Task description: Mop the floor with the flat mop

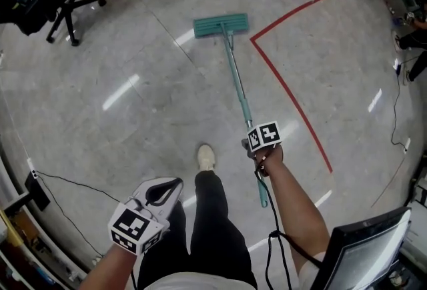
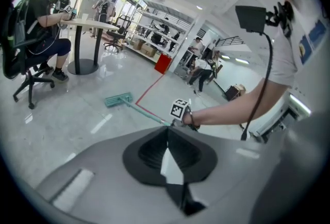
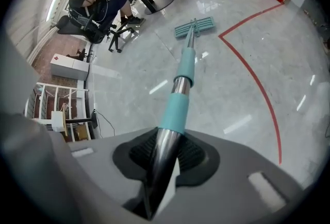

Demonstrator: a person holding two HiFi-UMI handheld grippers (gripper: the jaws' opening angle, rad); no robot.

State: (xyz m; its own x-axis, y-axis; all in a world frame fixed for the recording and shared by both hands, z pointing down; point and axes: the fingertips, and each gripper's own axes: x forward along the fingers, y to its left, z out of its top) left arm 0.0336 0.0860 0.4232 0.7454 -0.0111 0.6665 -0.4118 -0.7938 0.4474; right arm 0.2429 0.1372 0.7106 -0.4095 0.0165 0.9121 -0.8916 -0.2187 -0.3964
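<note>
The floor [image 1: 120, 102] is smooth and glossy, so expect the mop to glide with little drag. The flat mop [image 1: 235, 75] runs from your right claw [image 3: 161, 164] forward and down to its teal head [image 1: 221, 26], which lies flat on the floor well ahead of that claw, beside the corner of a red line [image 1: 287, 89]. Judge it light but long. The handle [image 3: 184, 66] is a stiff tube, slick where the metal is bare, and a single hold may let the head twist. A second hold nearer the teal sleeve [image 3: 174, 109], just ahead of the pinch, would steady it.

Your right arm reaches forward, with that claw tipped steeply down and pinching the bare metal. A short length of handle sticks out behind it. Your left claw [image 1: 162, 191] hangs back beside your leg, pressed together on nothing.
</note>
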